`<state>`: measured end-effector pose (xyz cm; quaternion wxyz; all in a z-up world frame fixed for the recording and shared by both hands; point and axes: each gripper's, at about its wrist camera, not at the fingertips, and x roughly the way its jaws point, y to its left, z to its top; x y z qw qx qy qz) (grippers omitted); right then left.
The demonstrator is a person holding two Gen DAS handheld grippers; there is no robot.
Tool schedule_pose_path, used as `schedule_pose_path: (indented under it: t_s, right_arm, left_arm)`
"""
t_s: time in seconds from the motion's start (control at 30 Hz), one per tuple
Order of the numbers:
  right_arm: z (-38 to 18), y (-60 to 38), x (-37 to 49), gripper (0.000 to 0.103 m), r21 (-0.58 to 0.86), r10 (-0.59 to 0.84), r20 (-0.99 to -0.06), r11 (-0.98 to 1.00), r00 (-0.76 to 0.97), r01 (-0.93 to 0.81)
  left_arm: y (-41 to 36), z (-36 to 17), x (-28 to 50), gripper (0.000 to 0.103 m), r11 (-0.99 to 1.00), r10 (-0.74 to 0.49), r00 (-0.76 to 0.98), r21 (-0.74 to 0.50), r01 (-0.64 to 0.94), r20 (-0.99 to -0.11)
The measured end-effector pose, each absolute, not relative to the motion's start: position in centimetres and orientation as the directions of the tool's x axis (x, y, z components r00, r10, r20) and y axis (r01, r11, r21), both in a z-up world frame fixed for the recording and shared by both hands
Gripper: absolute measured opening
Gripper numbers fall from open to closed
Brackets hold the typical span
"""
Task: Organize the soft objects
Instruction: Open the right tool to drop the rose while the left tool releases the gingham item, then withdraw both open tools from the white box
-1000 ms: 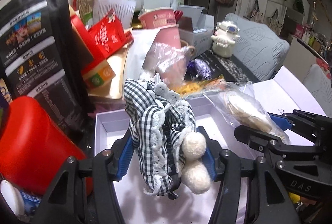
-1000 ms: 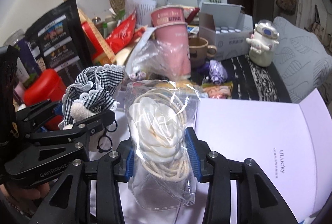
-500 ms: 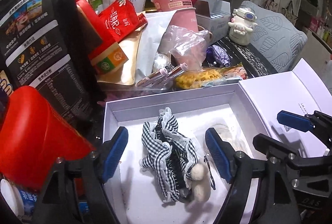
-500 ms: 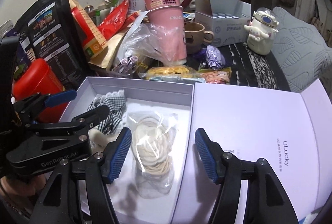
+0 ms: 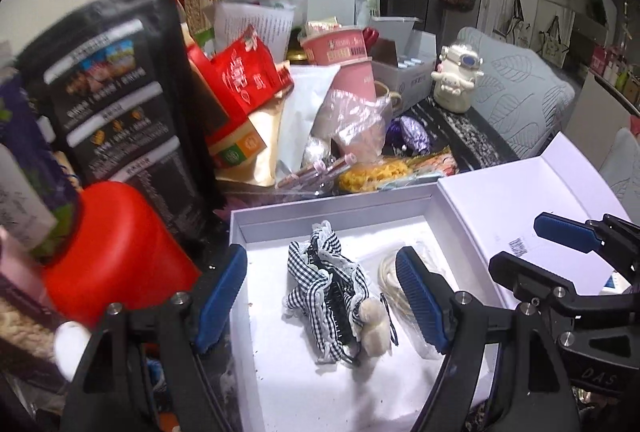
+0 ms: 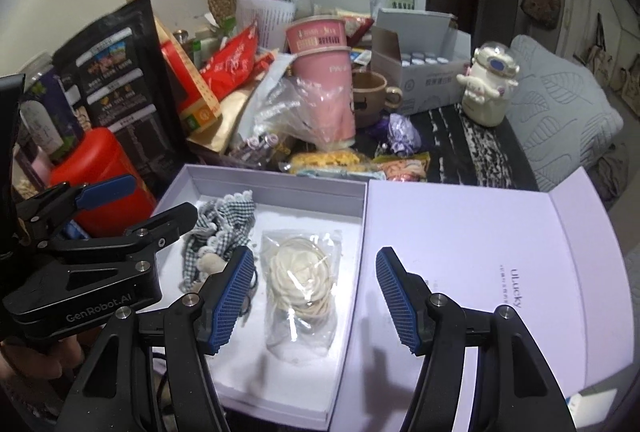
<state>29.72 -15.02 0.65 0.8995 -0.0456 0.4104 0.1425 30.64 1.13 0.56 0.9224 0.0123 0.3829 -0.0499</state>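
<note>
A black-and-white gingham hair clip with lace and cream pompoms (image 5: 334,296) lies in the open white box (image 5: 320,210). It also shows in the right wrist view (image 6: 224,228). A clear bag of cream elastic bands (image 6: 302,280) lies beside it in the box (image 6: 280,188); in the left wrist view the bag (image 5: 390,274) is partly hidden by a finger. My left gripper (image 5: 320,300) is open and empty above the clip. My right gripper (image 6: 316,296) is open and empty above the bag.
The box's lid (image 6: 472,256) lies open flat to the right. A red container (image 5: 112,252) stands close on the left. Behind the box is dense clutter: a black snack bag (image 5: 116,104), pink cups (image 6: 324,88), a mug (image 6: 370,98), a figurine (image 6: 490,90).
Both grippers opened and let go: the gingham clip and the bag of bands went from held to lying in the box. Both grippers have since pulled back and up.
</note>
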Motion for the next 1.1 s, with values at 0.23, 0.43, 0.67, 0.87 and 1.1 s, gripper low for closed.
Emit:
schedule_pose_path:
  t_s: [0.23,0.43,0.67,0.87,1.1]
  right_arm:
    - [3.8,-15.2,26.9,0.064,0.031,0.229,-0.704,0.956,0.672,-0.293]
    - [6.6,-15.2,24.1,0.065,0.019,0.235,-0.653,0.955,0.720,-0.295]
    - [9.8,-15.6,19.9,0.067,0.011,0.238,-0.592,0.957,0.770,-0.288]
    - [11.7,-16.1,16.5,0.070,0.006,0.238,-0.547,0.960,0.803,-0.281]
    - [13.2,-16.0,11.9,0.076,-0.005,0.245,-0.494,0.959,0.834,-0.285]
  left_arm:
    - [1.4,3.8,27.9,0.077,0.994,-0.093,0.740,-0.021,0.106,-0.667]
    - [1.5,6.9,24.8,0.077,0.995,-0.086,0.781,-0.010,0.102,-0.618]
    - [1.6,10.0,20.7,0.077,0.993,-0.098,0.824,-0.001,0.118,-0.558]
    - [1.5,11.9,17.3,0.077,0.991,-0.113,0.850,0.006,0.135,-0.515]
    - [1.8,13.3,13.2,0.077,0.988,-0.132,0.873,0.010,0.155,-0.469]
